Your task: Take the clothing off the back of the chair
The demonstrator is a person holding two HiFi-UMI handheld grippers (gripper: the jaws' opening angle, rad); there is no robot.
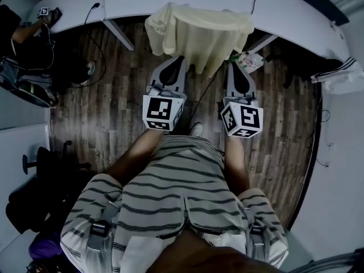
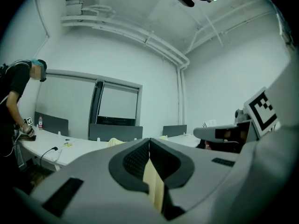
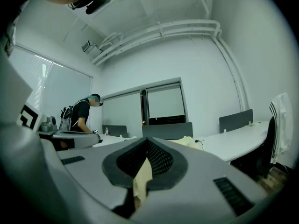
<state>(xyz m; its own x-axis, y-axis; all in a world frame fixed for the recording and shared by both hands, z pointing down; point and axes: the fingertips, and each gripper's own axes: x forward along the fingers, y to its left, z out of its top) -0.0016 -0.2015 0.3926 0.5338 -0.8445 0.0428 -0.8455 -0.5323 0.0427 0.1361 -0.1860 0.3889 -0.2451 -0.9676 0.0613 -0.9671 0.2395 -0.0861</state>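
Hidden: whatever lies under the draped pale yellow clothing (image 1: 199,33), by the far bench (image 1: 296,13) | Left tongs (image 2: 149,141): clamped tight on its left edge | Right tongs (image 3: 148,141): clamped tight on its right edge

No text, label, brand or number can be read in any view.
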